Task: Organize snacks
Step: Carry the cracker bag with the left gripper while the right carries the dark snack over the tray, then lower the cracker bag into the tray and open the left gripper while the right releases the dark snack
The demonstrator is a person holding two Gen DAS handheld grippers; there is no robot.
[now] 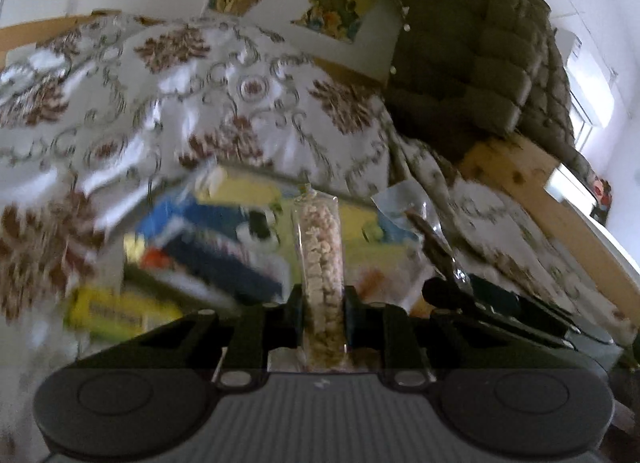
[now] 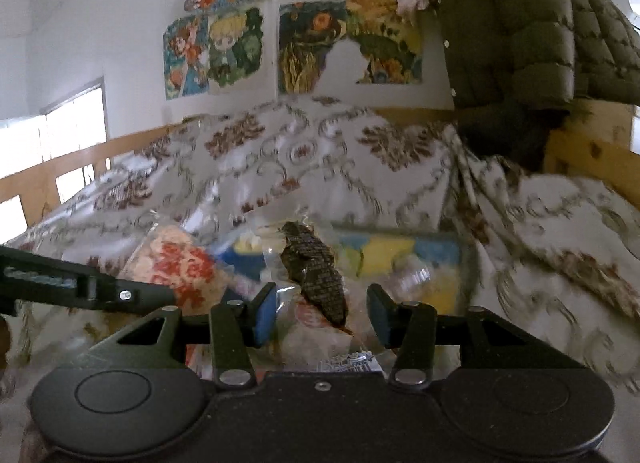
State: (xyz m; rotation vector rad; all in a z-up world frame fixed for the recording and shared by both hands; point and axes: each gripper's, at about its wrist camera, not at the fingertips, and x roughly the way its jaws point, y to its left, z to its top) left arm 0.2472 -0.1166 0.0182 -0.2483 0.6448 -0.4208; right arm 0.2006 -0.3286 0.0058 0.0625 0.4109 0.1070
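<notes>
Clenching left tool point(image 1: 323, 303) on clear puffed-snack bag point(image 1: 320, 247); right tool point(image 2: 322, 313) on clear dark-snack packet point(image 2: 316, 275).

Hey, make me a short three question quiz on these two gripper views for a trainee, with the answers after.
1. True or false: the left gripper is shut on a clear packet of pale snack pieces.
2. What dark thing stands between the right gripper's fingers? A: a dark brown snack in a clear wrapper. B: a black mug.
3. What hangs at upper right over the wooden frame?

Key: 1 true. 2 A. 3 An olive quilted jacket.
</notes>
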